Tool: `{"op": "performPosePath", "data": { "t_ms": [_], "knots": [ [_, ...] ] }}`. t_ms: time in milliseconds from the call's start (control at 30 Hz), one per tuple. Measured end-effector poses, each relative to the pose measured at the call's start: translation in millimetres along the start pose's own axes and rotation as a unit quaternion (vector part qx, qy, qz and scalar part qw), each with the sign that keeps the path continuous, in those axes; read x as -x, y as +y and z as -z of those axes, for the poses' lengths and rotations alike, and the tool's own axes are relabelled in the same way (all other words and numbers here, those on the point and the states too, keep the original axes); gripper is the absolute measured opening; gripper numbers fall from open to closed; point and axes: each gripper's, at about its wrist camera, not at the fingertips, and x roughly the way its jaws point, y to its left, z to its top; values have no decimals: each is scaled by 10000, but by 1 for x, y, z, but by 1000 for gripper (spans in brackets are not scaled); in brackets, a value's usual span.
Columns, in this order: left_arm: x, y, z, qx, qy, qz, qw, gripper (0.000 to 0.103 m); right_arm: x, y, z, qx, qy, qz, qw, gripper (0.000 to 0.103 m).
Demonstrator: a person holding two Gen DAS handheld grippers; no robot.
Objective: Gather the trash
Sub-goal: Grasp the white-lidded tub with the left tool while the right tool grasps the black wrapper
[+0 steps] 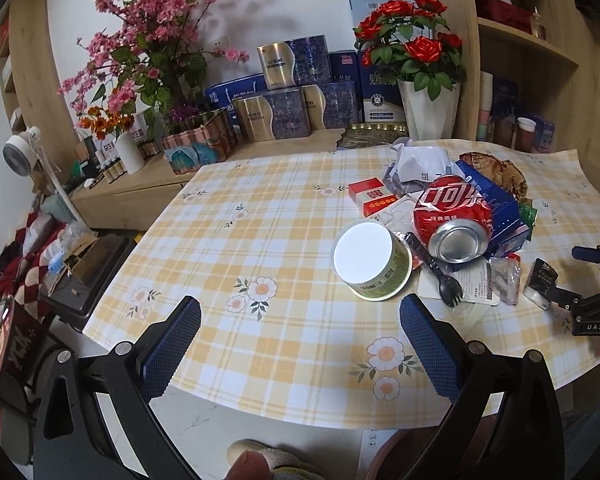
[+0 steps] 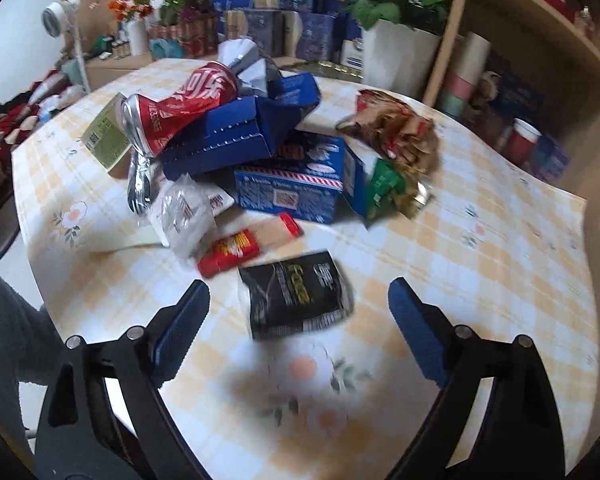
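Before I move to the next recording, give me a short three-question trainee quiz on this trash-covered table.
1. True or false: the crushed red can stands upright on the tablecloth.
2. Which item lies nearest in front of the right gripper?
A. the black foil packet
B. the green wrapper
C. the round tub
3. Fill in: neither the left gripper nor the right one holds anything; both stand ____.

Key:
1. False. It lies tilted on the blue carton.
2. A
3. open
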Motion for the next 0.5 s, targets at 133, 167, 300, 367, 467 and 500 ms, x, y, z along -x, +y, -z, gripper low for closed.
{"op": "performPosePath", "data": {
  "t_ms": [133,167,300,367,467,500],
  "knots": [
    [-11,-9,-6,-168,21,34,9999,98,-21,-4,-4,185,229,-32,9996,87],
    [-16,-11,-8,-210,81,15,9997,98,-23,-6,-4,163,264,-86,9995,86],
    [-30,-14,-15,-121,271,256,9992,98,-38,-8,-3,50,441,-381,9983,73],
    [-36,-12,-16,41,334,416,9986,98,-41,-8,-2,-23,452,-501,9977,69],
    [-45,-10,-15,269,518,663,9961,98,-41,-7,-1,-114,424,-525,9977,64],
    [-50,-8,-15,396,600,814,9941,98,-39,-7,0,-155,396,-522,9977,62]
  ]
}}
